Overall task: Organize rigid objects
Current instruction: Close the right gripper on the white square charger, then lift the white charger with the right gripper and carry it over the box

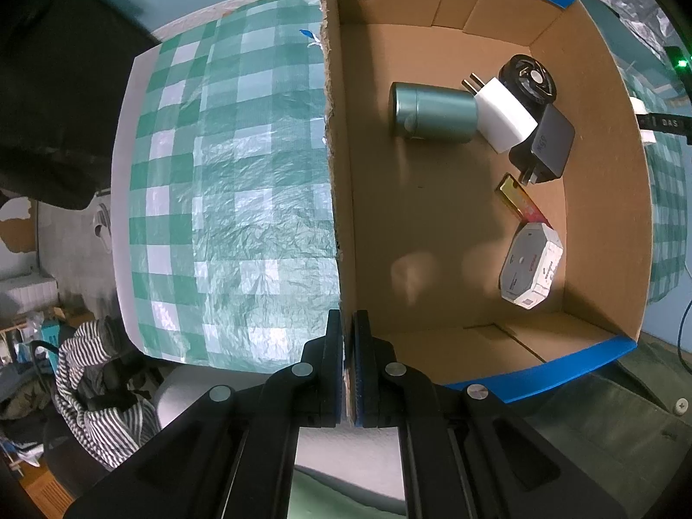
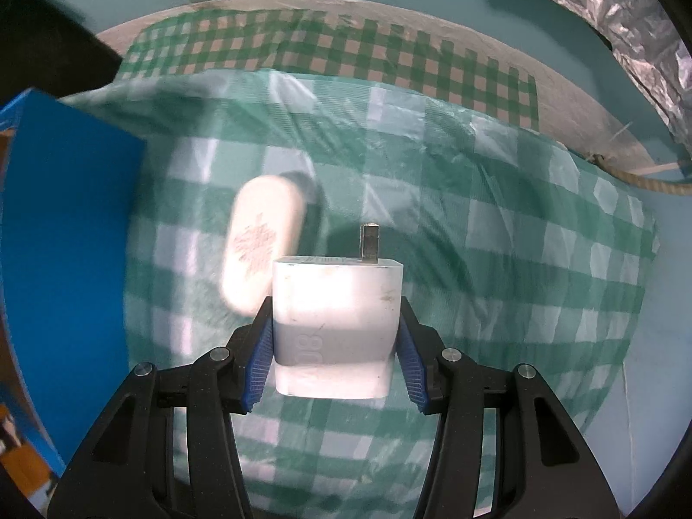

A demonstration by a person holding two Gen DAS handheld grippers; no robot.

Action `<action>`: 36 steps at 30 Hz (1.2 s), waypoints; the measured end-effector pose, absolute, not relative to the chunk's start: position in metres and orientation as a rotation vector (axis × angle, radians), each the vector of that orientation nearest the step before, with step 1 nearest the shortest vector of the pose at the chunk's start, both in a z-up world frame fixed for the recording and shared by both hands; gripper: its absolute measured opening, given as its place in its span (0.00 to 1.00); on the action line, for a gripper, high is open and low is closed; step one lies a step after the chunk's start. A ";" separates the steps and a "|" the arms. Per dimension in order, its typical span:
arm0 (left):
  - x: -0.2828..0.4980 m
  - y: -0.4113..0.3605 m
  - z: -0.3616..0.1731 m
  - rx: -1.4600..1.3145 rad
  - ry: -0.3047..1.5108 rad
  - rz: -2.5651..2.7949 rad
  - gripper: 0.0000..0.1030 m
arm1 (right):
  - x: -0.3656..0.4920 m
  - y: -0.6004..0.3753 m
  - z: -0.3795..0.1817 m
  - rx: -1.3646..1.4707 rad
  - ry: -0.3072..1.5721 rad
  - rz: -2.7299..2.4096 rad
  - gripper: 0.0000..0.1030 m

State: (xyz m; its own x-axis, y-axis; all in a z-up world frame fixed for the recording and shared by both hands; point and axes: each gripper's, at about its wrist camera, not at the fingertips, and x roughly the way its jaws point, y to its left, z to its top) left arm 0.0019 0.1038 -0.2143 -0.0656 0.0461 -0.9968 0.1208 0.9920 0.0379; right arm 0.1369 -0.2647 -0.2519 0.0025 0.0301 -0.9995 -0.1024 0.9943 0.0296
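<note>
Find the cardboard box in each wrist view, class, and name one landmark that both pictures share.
Left wrist view: the cardboard box fills the right half, open top towards the camera, its near wall clamped in the left gripper.
Right wrist view: only its blue outer wall shows, at the left edge.
Shared landmark: the green checked cloth under the box.

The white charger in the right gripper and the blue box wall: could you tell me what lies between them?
In the right wrist view, a white oval object lies on the checked cloth between the white charger and the blue box wall.

matt cardboard box [image 1: 432,225], glossy plastic charger [image 2: 335,328]
</note>
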 end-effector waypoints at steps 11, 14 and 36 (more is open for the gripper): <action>0.001 0.102 -0.215 0.146 1.633 -0.072 0.04 | 0.111 -0.236 -0.209 -0.072 1.517 0.179 0.50; 0.002 0.102 -0.215 0.149 1.632 -0.074 0.04 | 0.108 -0.227 -0.197 -0.085 1.500 0.202 0.50; 0.001 0.102 -0.214 0.154 1.624 -0.080 0.04 | 0.083 -0.151 -0.142 -0.162 1.418 0.368 0.50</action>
State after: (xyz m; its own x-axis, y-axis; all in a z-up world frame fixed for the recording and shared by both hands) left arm 0.0014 0.1021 -0.2141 -0.0534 0.0513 -0.9973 0.1486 0.9880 0.0429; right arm 0.0829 -0.1507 -0.1420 0.1080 0.1530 -0.9823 -0.3445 0.9326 0.1074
